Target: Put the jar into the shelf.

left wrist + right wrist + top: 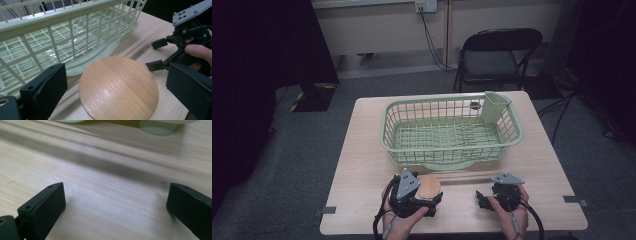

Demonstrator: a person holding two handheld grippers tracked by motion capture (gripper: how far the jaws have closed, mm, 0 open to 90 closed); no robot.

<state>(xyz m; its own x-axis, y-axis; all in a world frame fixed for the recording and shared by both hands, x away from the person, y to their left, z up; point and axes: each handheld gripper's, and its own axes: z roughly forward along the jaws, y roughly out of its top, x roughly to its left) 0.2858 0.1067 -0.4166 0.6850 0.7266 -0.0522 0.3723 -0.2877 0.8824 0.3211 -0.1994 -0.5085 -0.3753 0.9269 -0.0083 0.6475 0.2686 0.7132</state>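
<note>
The left claw stands wide, its two black jaws either side of a round wooden disc, with gaps visible between pads and rim, so it is released around the disc rather than grasping it. The disc lies flat on the pale wooden surface, just in front of the green wire basket, close to the basket's base. To take it well, I would centre the jaws on the disc's widest line, lower until the pads meet the thin edge squarely, then close evenly; off-centre contact would likely squeeze the disc out sideways. Lift level to clear the basket's rim. The right claw is also released, nothing between its jaws, resting low over bare surface nearby; keeping it parked avoids crowding.
</note>
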